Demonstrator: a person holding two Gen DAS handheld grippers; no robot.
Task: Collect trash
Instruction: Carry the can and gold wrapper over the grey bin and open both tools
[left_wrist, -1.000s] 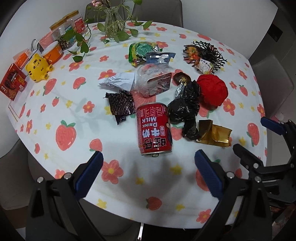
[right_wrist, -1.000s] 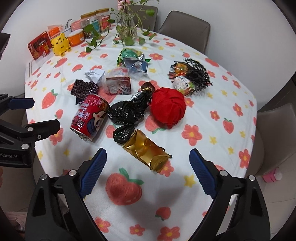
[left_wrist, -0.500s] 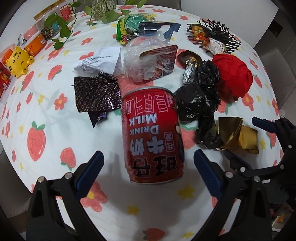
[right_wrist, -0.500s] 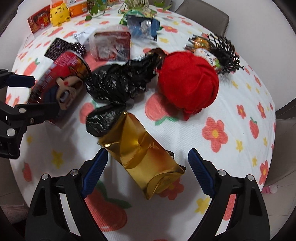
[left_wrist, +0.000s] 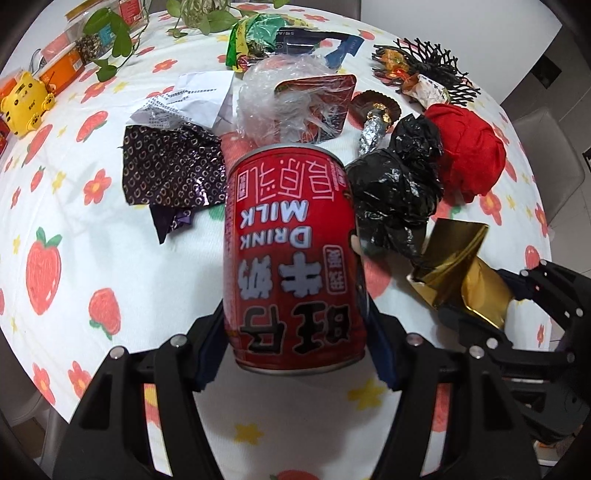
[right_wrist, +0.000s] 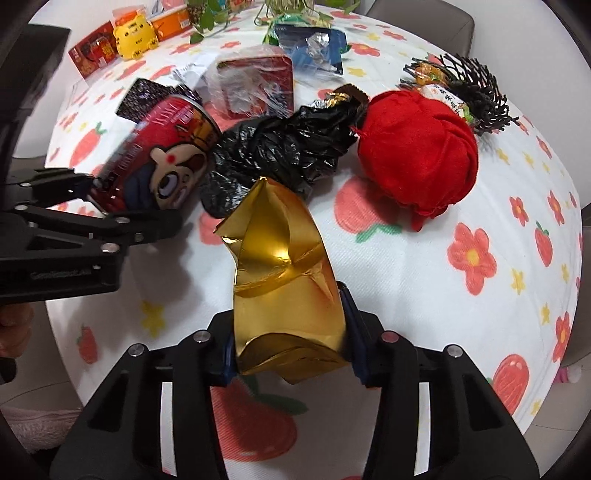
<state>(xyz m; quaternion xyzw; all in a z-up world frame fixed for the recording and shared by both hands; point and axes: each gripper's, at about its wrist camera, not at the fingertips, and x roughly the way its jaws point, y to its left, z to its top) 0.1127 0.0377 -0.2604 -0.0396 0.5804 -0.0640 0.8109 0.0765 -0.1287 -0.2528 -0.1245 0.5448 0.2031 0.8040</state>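
Note:
A red milk drink can (left_wrist: 293, 254) lies on its side on the table, and my left gripper (left_wrist: 295, 347) is shut on its near end. The can also shows in the right wrist view (right_wrist: 162, 162). My right gripper (right_wrist: 290, 339) is shut on a crumpled gold foil bag (right_wrist: 284, 280), which also shows in the left wrist view (left_wrist: 461, 269). A black plastic bag (left_wrist: 395, 195) lies between the can and the gold bag. A red fabric ball (right_wrist: 417, 155) lies behind it to the right.
The round table has a strawberry-print cloth (left_wrist: 74, 221). More trash lies farther back: a dark patterned wrapper (left_wrist: 170, 170), a receipt (left_wrist: 192, 96), clear plastic over a red tray (left_wrist: 295, 99), a green snack bag (left_wrist: 258, 37), black netting (left_wrist: 424, 70). A yellow toy (left_wrist: 26, 101) and boxes stand at the far left.
Both grippers moved forward and closed. The left one took hold of the red can and the right one took hold of the gold foil bag.

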